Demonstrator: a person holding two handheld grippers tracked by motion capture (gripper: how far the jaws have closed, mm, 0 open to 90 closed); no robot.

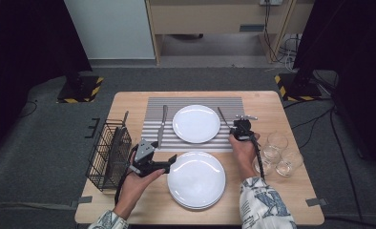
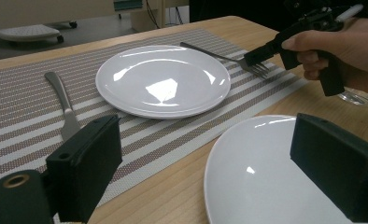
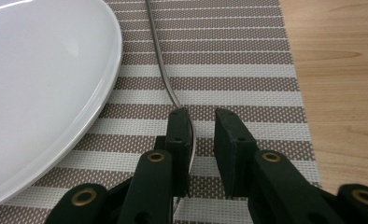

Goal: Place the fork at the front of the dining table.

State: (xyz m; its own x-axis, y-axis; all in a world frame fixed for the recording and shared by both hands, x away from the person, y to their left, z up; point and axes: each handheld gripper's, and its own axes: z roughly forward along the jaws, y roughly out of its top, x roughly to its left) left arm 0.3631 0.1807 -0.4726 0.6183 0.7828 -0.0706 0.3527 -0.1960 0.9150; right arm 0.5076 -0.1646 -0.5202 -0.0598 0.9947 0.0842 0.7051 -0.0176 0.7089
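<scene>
High view: I hold my right claw (image 1: 243, 128) low over the right side of the striped mat (image 1: 152, 107), just beside the far plate (image 1: 196, 123), set on the fork (image 1: 222, 116). The fork lies flat on the mat between that plate and the mat's right edge, its long axis running from the table's (image 1: 291, 191) far edge toward me, slightly slanted. The placement reads as a table setting: knife (image 1: 163, 123) left of the plate, fork right. My left claw (image 1: 169, 161) waits near the left rim of the near plate (image 1: 196, 180), holding nothing.

Left gripper view: my left jaws stand wide apart with nothing between them, near plate (image 2: 275, 177) below. Farther off, my right claw (image 2: 261, 58) sits over the fork's (image 2: 210, 52) tines, which point toward the table's near edge, handle toward the far edge.

Right gripper view: my right claw (image 3: 203, 116) straddles the fork (image 3: 161, 65). The metal rests against the left jaw; a gap shows before the right jaw, so I judge the grip released, the fork resting on the mat (image 3: 247, 70).
</scene>
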